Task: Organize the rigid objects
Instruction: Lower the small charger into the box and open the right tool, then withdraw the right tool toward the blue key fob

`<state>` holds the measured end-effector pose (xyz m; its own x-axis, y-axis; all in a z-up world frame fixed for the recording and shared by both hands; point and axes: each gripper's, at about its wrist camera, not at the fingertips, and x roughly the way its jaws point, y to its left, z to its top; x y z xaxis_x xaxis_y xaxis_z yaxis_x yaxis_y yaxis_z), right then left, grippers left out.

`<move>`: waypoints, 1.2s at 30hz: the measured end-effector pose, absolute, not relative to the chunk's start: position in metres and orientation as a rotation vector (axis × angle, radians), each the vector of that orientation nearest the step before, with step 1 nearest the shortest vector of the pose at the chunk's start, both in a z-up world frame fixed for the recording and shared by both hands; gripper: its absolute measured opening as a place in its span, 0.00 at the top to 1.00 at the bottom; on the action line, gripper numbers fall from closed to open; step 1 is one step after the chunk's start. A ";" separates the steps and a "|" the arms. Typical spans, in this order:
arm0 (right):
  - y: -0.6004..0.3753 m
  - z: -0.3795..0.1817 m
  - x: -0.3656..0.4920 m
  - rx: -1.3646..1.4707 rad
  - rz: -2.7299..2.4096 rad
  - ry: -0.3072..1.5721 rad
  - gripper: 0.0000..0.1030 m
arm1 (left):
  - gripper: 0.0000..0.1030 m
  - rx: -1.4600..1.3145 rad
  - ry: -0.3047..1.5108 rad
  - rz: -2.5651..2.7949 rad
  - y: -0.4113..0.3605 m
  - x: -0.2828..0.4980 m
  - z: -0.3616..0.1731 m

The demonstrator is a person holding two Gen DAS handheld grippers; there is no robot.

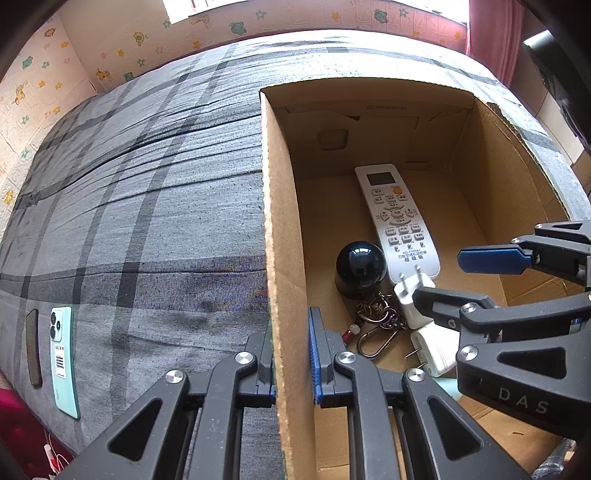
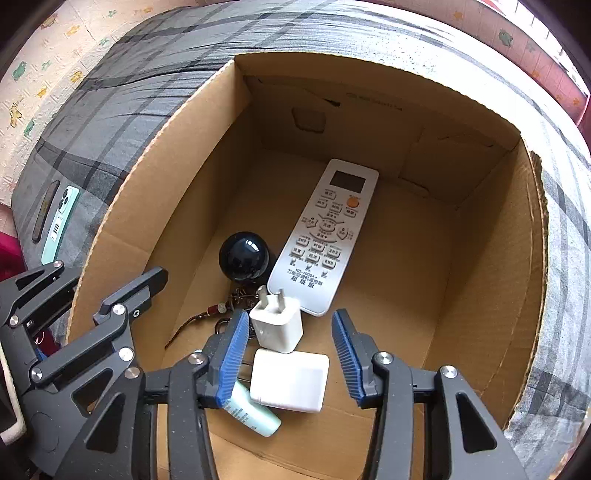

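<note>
An open cardboard box [image 1: 280, 229] [image 2: 122, 206] stands on a grey plaid bed. In it lie a white remote [image 1: 397, 218] [image 2: 325, 236], a black dome camera [image 1: 360, 267] [image 2: 243, 258], a keyring [image 1: 376, 325] [image 2: 221, 310], two white chargers [image 2: 277, 325] [image 2: 290, 380] and a pale green tube [image 2: 251, 410]. My left gripper [image 1: 293, 363] straddles the box's left wall, its jaws close on both sides of the cardboard. My right gripper [image 2: 290, 356] is open and empty inside the box, above the chargers; it also shows in the left wrist view [image 1: 458, 273].
A mint green phone [image 1: 64, 360] [image 2: 61, 221] and a dark flat bar [image 1: 33, 347] [image 2: 46, 210] lie on the bed [image 1: 147, 206] left of the box. A papered wall with cartoon stickers runs behind the bed. A pink curtain [image 1: 495, 26] hangs at the far right.
</note>
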<state>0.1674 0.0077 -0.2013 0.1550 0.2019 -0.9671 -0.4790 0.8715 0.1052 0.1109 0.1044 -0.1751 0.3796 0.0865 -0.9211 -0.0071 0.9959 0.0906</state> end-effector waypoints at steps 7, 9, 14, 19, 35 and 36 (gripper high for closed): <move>0.007 -0.187 0.156 -0.279 0.491 1.288 0.46 | 0.85 0.073 1.180 0.060 0.105 0.111 -0.175; 0.005 -0.180 0.153 -0.281 0.495 1.273 0.46 | 0.85 0.073 1.181 0.061 0.105 0.111 -0.175; 0.001 -0.163 0.149 -0.278 0.493 1.242 0.45 | 0.85 0.078 1.181 0.062 0.104 0.111 -0.175; -0.003 -0.147 0.143 -0.280 0.473 1.209 0.35 | 0.85 0.076 1.181 0.063 0.105 0.111 -0.175; -0.045 -0.101 0.125 -0.273 0.433 1.106 0.00 | 0.85 0.091 1.183 0.072 0.103 0.111 -0.175; -0.050 -0.099 0.125 -0.269 0.424 1.104 0.00 | 0.85 0.090 1.183 0.071 0.103 0.111 -0.175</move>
